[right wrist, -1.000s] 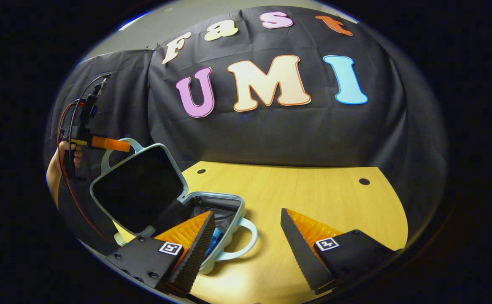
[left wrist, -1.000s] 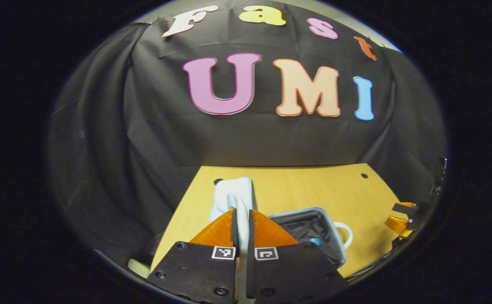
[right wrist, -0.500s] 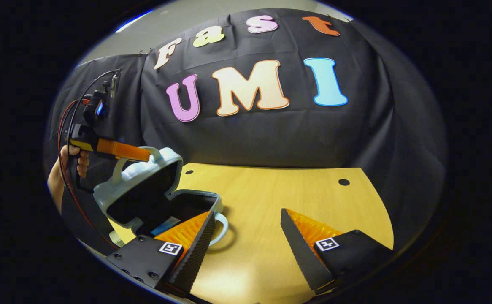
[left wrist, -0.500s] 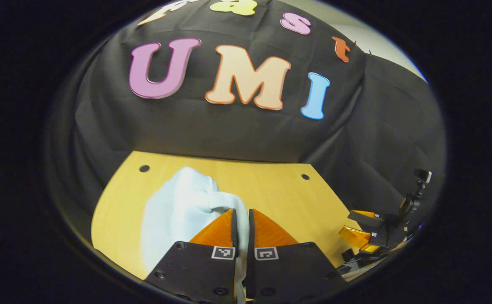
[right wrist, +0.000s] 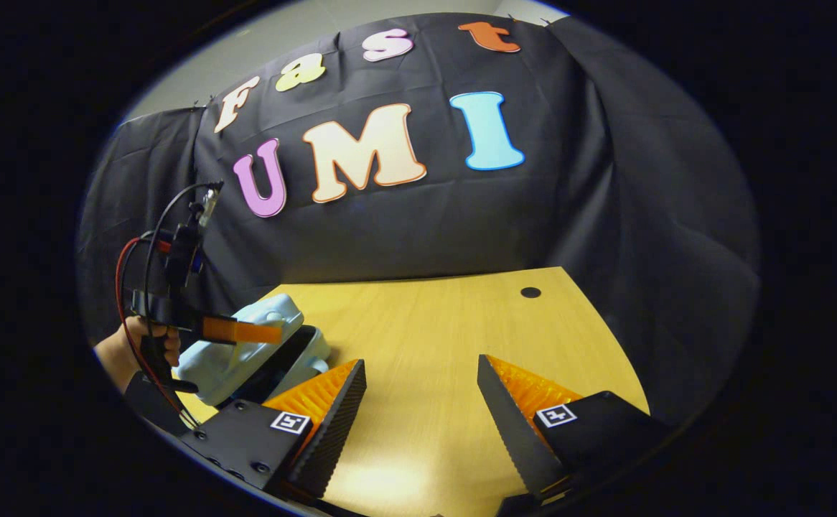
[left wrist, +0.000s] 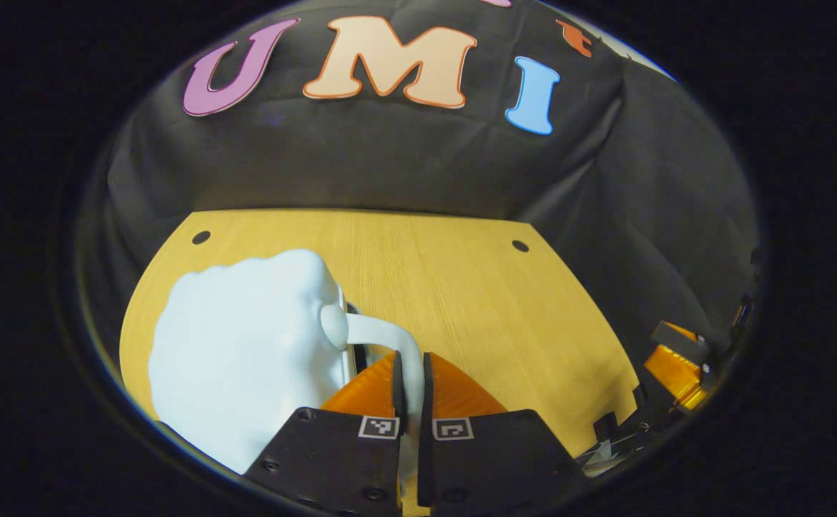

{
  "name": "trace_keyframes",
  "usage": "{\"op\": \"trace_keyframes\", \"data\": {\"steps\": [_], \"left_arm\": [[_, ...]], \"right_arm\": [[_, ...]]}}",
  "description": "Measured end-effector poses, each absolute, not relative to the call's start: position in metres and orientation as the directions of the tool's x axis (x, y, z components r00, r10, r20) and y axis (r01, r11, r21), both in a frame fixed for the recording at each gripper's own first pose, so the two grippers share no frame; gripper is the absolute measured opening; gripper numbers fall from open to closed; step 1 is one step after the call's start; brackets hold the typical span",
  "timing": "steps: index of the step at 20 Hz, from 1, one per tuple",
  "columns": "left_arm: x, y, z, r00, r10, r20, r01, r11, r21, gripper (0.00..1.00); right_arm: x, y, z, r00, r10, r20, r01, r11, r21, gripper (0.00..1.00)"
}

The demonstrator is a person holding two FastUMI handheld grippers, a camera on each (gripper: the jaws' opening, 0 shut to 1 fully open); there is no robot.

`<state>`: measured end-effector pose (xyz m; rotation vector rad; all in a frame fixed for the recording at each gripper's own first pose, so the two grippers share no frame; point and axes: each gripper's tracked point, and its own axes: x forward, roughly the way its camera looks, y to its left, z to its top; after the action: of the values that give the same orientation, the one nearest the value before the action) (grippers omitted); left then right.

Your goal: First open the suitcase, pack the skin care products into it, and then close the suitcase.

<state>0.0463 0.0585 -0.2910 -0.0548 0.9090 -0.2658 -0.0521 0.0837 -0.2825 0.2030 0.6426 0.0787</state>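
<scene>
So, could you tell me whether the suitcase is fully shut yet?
Not quite: in the right gripper view, the suitcase lid is nearly down, with a dark gap showing above the base.

I am seeing the suitcase [left wrist: 246,352] as smooth moulded plastic with a soft, half-matt sheen, and its handle [left wrist: 390,341] is looking like the same plastic. In the right gripper view the suitcase [right wrist: 246,352] is showing a dark lining in the gap that is looking like cloth. The table [left wrist: 447,287] is looking like wood with a fine straight grain, and its surface [right wrist: 426,345] is giving a mild glare near me, so it is smooth and a little glossy. The booth wall [right wrist: 461,215] is matt cloth, hanging in creases.
</scene>
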Motion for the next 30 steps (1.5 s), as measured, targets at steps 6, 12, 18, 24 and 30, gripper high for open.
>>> {"op": "trace_keyframes", "data": {"steps": [6,12,18,24,30], "left_arm": [[0.043,0.031,-0.304,0.659,-0.154,-0.736,0.192,0.981,-0.033,0.25],[0.054,0.020,-0.150,0.945,0.003,-0.326,0.034,0.994,0.107,0.73],[0.054,0.036,-0.057,0.983,0.003,-0.183,0.019,0.993,0.120,0.96],[0.041,0.062,-0.052,0.985,0.015,-0.175,0.003,0.995,0.098,0.96],[0.038,0.084,-0.042,0.990,-0.013,-0.141,0.011,1.000,-0.013,0.96]], "right_arm": [[-0.038,0.061,-0.276,0.807,0.190,-0.559,-0.063,0.969,0.239,0.98],[0.007,0.055,-0.212,0.885,0.201,-0.420,-0.105,0.965,0.242,0.98],[0.038,0.080,-0.112,0.972,0.137,-0.189,-0.081,0.958,0.277,0.97],[0.033,0.101,-0.055,0.996,0.074,-0.049,-0.065,0.983,0.173,0.97],[0.025,0.107,-0.031,0.999,0.034,-0.022,-0.031,0.993,0.116,0.97]]}}
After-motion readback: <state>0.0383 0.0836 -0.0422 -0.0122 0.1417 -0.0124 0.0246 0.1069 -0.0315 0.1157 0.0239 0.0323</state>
